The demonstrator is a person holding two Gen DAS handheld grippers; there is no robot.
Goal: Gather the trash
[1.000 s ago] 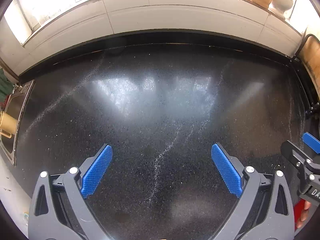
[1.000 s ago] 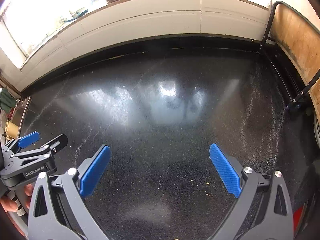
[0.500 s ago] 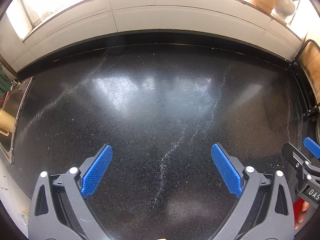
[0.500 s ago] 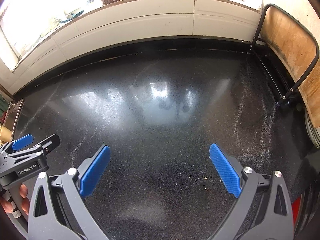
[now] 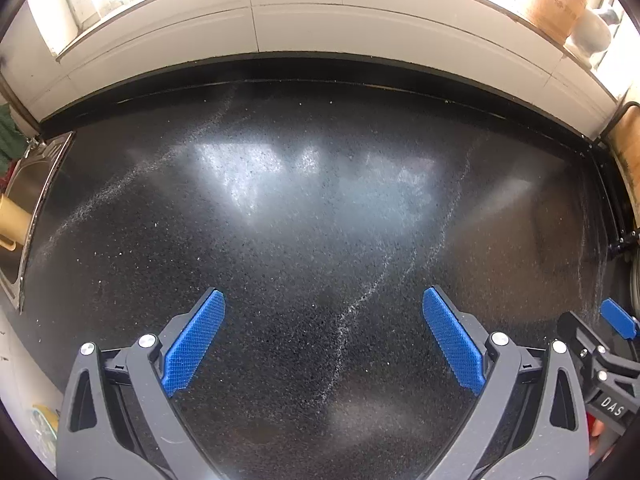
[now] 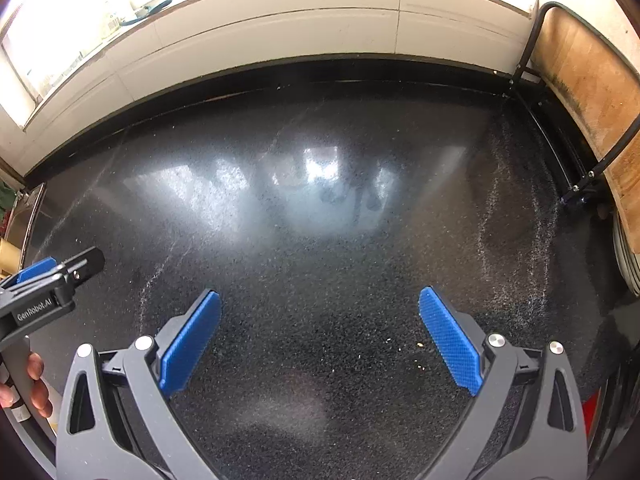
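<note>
I had both grippers over the black speckled worktop [image 5: 320, 208], side by side and apart. The left gripper [image 5: 324, 344] had its jaws spread wide with nothing between them, only bare dark stone streaked with pale dusty lines. The right gripper [image 6: 320, 340] was the same, jaws wide and holding nothing. The only trash I could make out was a scatter of small pale crumbs [image 6: 420, 345] on the worktop, lying just inside the right gripper's right finger, not touched by either pad. At the left edge of the left wrist view I saw the rim of a steel sink [image 5: 38, 184]. Along the back ran a white tiled ledge [image 6: 280, 12], and at the right side a wooden board [image 6: 588, 80] stood in a black wire rack [image 6: 532, 36].
</note>
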